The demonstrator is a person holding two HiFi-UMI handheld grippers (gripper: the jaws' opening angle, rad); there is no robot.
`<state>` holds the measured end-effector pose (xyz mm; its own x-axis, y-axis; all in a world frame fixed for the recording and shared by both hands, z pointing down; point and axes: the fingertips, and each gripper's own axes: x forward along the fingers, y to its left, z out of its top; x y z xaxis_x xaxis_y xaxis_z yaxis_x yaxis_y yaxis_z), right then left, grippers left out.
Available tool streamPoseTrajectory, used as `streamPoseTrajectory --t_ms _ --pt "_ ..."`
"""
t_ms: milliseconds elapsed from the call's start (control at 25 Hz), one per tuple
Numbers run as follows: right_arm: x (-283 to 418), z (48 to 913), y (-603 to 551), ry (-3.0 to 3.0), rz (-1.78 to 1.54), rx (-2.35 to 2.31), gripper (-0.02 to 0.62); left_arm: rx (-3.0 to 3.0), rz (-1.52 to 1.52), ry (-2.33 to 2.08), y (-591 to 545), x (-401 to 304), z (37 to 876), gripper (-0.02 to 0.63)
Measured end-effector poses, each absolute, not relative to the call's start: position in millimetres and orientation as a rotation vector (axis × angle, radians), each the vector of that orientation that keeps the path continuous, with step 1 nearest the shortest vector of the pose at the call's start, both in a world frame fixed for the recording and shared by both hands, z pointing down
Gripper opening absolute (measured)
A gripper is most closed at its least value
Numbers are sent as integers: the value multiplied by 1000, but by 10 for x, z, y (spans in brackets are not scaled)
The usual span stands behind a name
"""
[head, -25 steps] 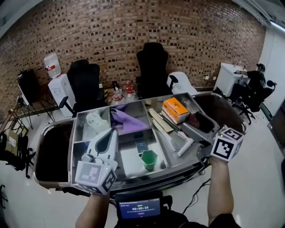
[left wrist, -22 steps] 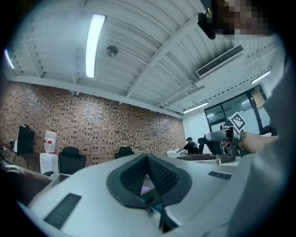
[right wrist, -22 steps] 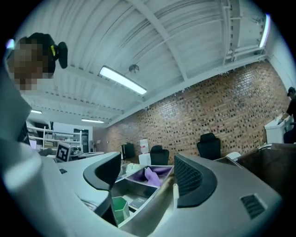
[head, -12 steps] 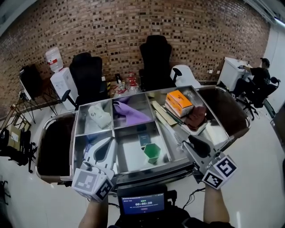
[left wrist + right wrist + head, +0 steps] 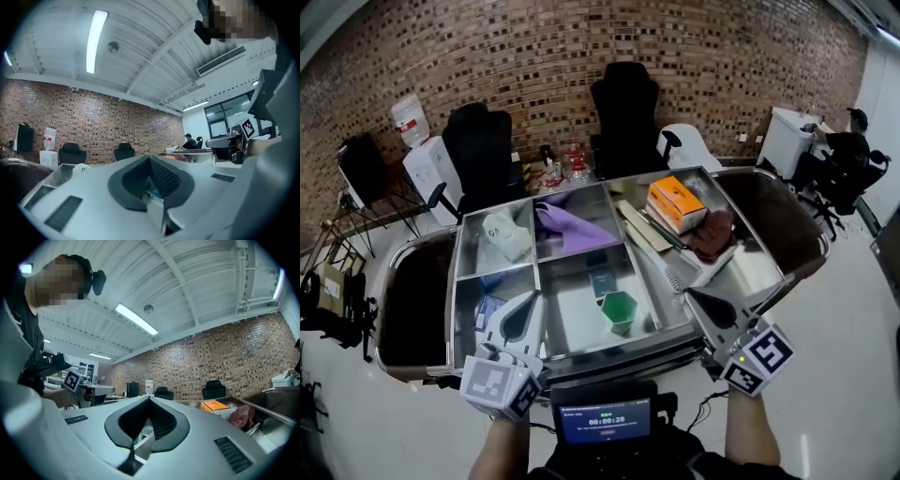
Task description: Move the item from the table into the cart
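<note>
A green cup (image 5: 619, 310) stands in the middle compartment of the steel sectioned top (image 5: 546, 265). My left gripper (image 5: 528, 298) hovers at the near left edge, left of the cup and apart from it, shut with nothing in it; in the left gripper view the left gripper (image 5: 150, 160) has its jaws meeting. My right gripper (image 5: 688, 294) is at the near right edge, right of the cup. Its jaws have just been closing and nothing is between them. In the right gripper view the right gripper (image 5: 150, 399) is shut and empty.
Other compartments hold a purple cloth (image 5: 572, 231), a white item (image 5: 504, 233), an orange box (image 5: 678, 202), a maroon cloth (image 5: 713, 234), a brush (image 5: 674, 280) and a small blue box (image 5: 602, 281). Dark bins (image 5: 411, 300) flank both ends. Office chairs (image 5: 623, 112) stand behind.
My right gripper has come down from the far right toward the near edge, and its jaws have gone from open to shut. The left gripper has sunk a little.
</note>
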<state>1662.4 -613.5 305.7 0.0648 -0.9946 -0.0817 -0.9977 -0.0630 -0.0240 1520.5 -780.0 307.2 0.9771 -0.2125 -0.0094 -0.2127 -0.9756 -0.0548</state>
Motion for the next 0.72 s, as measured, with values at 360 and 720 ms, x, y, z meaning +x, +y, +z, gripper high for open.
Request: streamPoseTrajectory --t_ms 360,720 --pt "16541 3059 -6109 2095 35 -2210 2 -3098 -15 259 -7713 15171 3109 2" --pt "16541 3093 -6138 2096 36 -2224 2 -3103 -7 266 -7747 15154 3145 2"
